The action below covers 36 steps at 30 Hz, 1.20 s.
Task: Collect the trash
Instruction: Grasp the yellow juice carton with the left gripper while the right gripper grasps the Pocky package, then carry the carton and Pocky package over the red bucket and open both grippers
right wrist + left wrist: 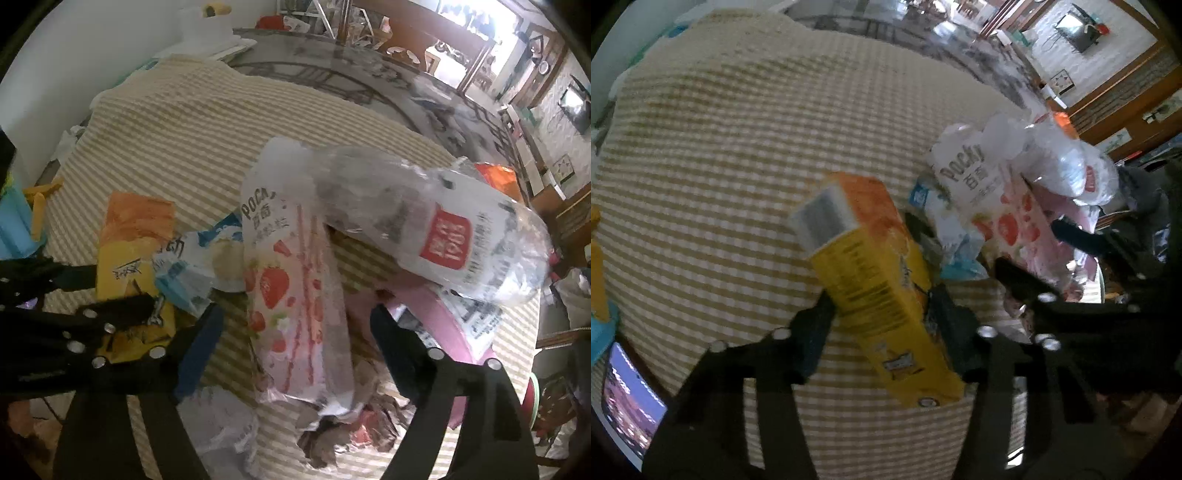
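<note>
My left gripper (881,325) is shut on a yellow and orange carton (875,273), which is tilted up off the checked cloth (720,166). In the right wrist view the same carton (129,258) shows at the left. My right gripper (299,343) is open, its fingers standing either side of a pink strawberry Pocky pack (295,295) with a gap on both sides. A crumpled clear bottle with a red label (443,236) lies across the pack's far end. A blue and white wrapper (192,266) sits between carton and pack.
A phone with a lit screen (628,398) lies at the cloth's near left edge. Pink material and printed paper (454,332) lie right of the pack, brown crumpled scraps (332,435) below it. Blue and yellow items (22,221) are at the far left. The glass tabletop (351,74) runs beyond the cloth.
</note>
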Available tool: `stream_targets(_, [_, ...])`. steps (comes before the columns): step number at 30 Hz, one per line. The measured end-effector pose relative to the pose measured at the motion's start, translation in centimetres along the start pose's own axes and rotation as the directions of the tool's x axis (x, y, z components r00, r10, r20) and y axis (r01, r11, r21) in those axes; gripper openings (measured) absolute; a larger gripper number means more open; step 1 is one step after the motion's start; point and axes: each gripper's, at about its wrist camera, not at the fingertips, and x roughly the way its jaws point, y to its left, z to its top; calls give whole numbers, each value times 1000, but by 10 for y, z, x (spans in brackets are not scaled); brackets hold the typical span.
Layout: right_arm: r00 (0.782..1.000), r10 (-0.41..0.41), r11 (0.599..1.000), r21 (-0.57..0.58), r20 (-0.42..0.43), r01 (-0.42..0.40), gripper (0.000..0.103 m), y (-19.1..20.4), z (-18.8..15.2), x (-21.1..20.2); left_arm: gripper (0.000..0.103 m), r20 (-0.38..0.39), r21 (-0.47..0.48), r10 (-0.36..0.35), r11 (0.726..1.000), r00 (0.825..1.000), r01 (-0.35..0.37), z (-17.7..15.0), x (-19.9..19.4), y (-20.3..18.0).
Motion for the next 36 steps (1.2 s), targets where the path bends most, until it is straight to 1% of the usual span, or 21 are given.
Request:
stream_targets(1, [1000, -11, 1000, -7, -6, 11, 75, 4, -3, 2, 44, 11, 13, 11, 1000, 1000, -12, 0, -3, -1])
stream_targets(2, [1000, -16, 1000, -9, -16, 16, 58, 5, -4, 5, 44, 13, 21, 18, 1000, 1000, -18, -1, -4, -1])
stream_targets(3, [1000, -5, 1000, 2, -25, 5, 53, 4, -6, 8, 44, 13, 21, 19, 1000, 1000, -19, -2, -3, 0])
stream_targets(4, [1000, 5, 1000, 14, -16, -5, 53, 2, -7, 8, 44, 11, 14, 18, 1000, 1000, -18, -1, -3, 0])
stream_targets(6, [999, 39, 999, 38, 8, -39, 47, -3, -10, 2, 44, 6, 3, 15, 1000, 1000, -15, 1, -2, 0])
stream_targets(8, [998, 55, 997, 51, 32, -56, 45, -5, -11, -6, 47, 6, 6, 21, 1000, 1000, -21, 0, -2, 2])
stream_targets(10, [995, 78, 994, 72, 64, -82, 45, -9, -14, -18, 63, -1, 4, 29, 1000, 1000, -29, -1, 1, 1])
stream_targets(13, [987, 126, 984, 113, 102, -137, 44, -17, -20, -36, 63, -24, -8, 24, 1000, 999, -24, -3, 8, 0])
stream_targets(15, [976, 173, 970, 148, 134, -192, 44, -25, -23, -50, 63, -46, -10, 25, 1000, 999, -26, -3, 16, -1])
stream_targets(16, [971, 187, 965, 156, 146, -209, 44, -27, -25, -54, 62, -60, -23, 14, 1000, 998, -15, -4, 20, -1])
stream_targets(18, [958, 216, 953, 171, 188, -248, 44, -31, -28, -69, 59, -64, -53, -6, 999, 998, 2, -4, 22, 1])
stream_targets(19, [952, 227, 949, 172, 203, -263, 44, -32, -28, -75, 53, -56, -55, -4, 998, 998, 1, -4, 20, 1])
stream_targets(21, [931, 266, 936, 164, 251, -312, 44, -35, -28, -90, 40, -34, -49, -11, 999, 999, 9, -4, 14, 0])
stream_targets(23, [919, 279, 932, 152, 278, -329, 43, -35, -26, -101, 39, 16, -42, 7, 999, 1000, -7, -2, 2, -2])
stream_targets(24, [910, 288, 929, 143, 298, -341, 43, -36, -26, -107, 37, 39, -39, 11, 999, 999, -10, -1, -5, -3])
stream_targets(26, [890, 305, 925, 119, 338, -362, 42, -35, -24, -121, 37, 77, -35, 17, 999, 997, -14, 1, -15, -6])
stream_targets(30, [864, 314, 918, 107, 393, -382, 42, -44, -25, -140, 37, 159, -32, 30, 999, 987, -26, 0, -40, -15])
stream_targets(33, [830, 344, 899, 102, 440, -426, 42, -57, -31, -157, 37, 232, -28, 48, 999, 972, -43, 1, -59, -25])
stream_targets(34, [817, 348, 895, 95, 459, -435, 42, -63, -35, -164, 37, 262, -26, 55, 998, 963, -51, 2, -67, -31])
stream_targets(36, [804, 341, 896, 90, 488, -435, 42, -73, -43, -175, 37, 297, -20, 61, 998, 953, -57, 3, -75, -38])
